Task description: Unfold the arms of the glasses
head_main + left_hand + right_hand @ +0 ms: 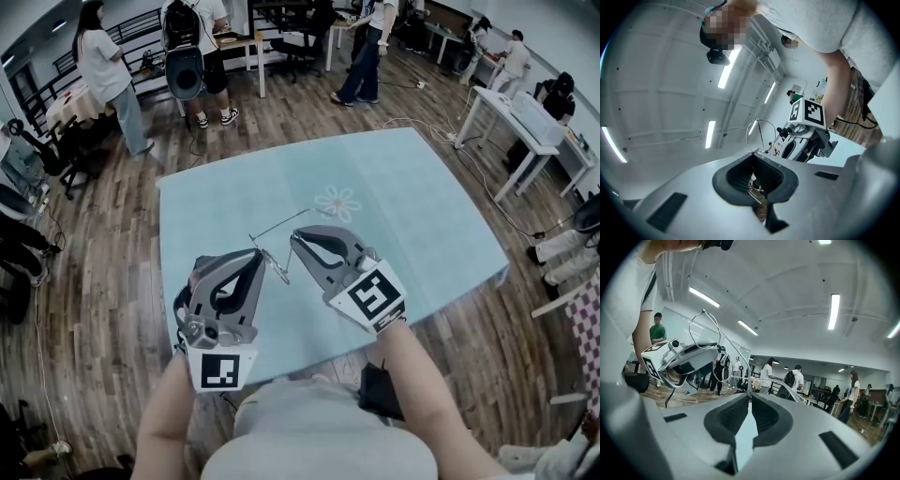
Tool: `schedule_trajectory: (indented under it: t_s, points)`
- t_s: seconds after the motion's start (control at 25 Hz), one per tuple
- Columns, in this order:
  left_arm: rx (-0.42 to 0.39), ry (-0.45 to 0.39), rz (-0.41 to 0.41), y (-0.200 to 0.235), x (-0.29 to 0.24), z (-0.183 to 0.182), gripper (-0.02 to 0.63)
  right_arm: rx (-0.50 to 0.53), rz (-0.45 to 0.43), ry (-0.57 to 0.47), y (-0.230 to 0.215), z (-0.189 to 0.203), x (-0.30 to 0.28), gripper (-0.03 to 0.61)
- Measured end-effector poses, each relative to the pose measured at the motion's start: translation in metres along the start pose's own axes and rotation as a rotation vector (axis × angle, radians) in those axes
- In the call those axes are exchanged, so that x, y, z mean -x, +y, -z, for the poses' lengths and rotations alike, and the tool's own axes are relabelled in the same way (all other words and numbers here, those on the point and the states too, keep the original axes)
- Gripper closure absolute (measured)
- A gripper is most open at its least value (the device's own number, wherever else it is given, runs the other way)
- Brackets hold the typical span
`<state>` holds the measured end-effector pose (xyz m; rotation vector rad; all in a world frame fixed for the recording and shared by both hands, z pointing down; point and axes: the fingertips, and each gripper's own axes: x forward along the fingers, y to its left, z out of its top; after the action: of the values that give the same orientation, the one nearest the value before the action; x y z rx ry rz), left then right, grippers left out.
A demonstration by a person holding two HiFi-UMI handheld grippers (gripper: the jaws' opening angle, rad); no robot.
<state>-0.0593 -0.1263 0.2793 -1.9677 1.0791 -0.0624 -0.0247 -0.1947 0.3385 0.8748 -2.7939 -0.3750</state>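
Thin wire-frame glasses hang in the air over the light blue table, held between both grippers. My left gripper is shut on one end of the frame, and my right gripper is shut on the other, a few centimetres away. One thin arm sticks out toward the far right above the table. In the left gripper view the jaws are closed on a metal part, with a wire rim rising beyond them. In the right gripper view the jaws pinch a thin wire.
The cloth has a flower print just beyond the grippers. Around the table is wood floor with several standing people, white desks at the right and chairs at the back.
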Motion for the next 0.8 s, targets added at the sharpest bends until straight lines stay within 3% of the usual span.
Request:
schedule_trajectory:
  t_s: [0.52,0.8]
  points:
    - [0.0,0.012,-0.015,0.002,0.007,0.017,0.606,-0.037,0.098,-0.008,-0.016,0.006,0.019,0.555]
    - [0.002,0.028,-0.022,0.0,-0.003,0.011,0.606,-0.041,0.133,-0.064,-0.033,-0.007,0.05,0.555]
